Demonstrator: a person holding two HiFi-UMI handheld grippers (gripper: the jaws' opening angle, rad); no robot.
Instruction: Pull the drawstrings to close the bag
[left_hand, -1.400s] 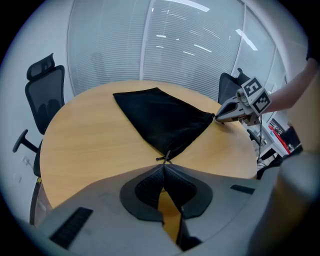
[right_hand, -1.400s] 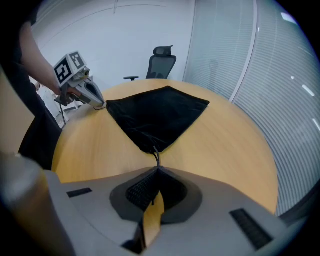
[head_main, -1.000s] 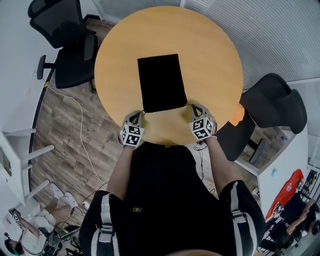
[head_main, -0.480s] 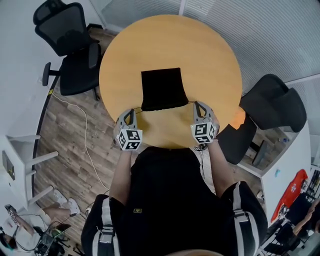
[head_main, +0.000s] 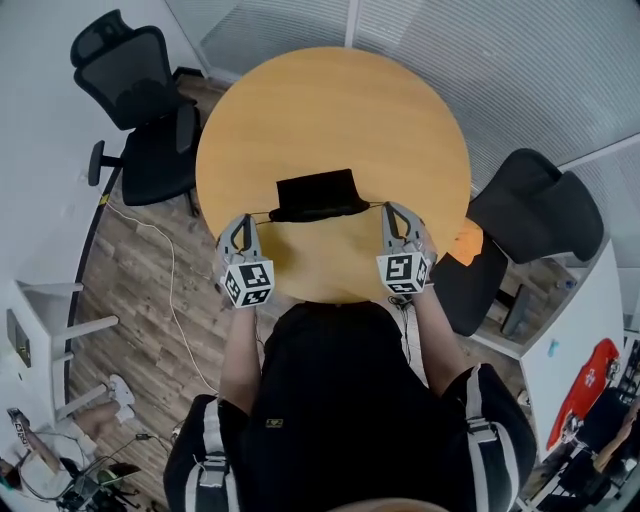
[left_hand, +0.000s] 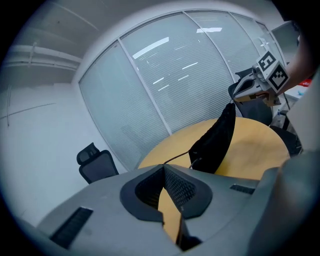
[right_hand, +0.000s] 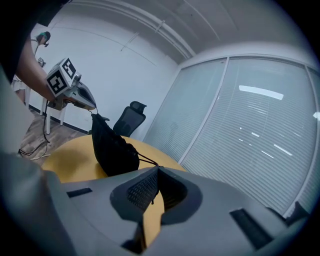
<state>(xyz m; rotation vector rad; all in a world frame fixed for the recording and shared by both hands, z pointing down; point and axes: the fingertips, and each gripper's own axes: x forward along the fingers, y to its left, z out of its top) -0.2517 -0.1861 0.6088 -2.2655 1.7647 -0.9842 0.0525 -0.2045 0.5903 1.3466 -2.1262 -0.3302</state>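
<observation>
A black drawstring bag (head_main: 318, 195) lies bunched on the round wooden table (head_main: 400, 120), its mouth gathered toward me. A thin cord runs from each side of the mouth to a gripper. My left gripper (head_main: 240, 222) is shut on the left drawstring (left_hand: 176, 157), which comes taut out of its jaw tips (left_hand: 164, 167). My right gripper (head_main: 390, 210) is shut on the right drawstring (right_hand: 146, 159) at its tips (right_hand: 157, 170). In both gripper views the bag (left_hand: 216, 140) (right_hand: 112, 147) hangs stretched between the two grippers, partly raised off the table.
A black office chair (head_main: 140, 95) stands left of the table and another black chair (head_main: 535, 215) at the right, with an orange patch (head_main: 466, 240) beside it. A white cable (head_main: 168, 265) trails over the wood floor. Glass walls with blinds (left_hand: 190, 75) run behind the table.
The grippers have moved apart with the cords. The flat bag has bunched up, grown much shorter, and its mouth has drawn together.
</observation>
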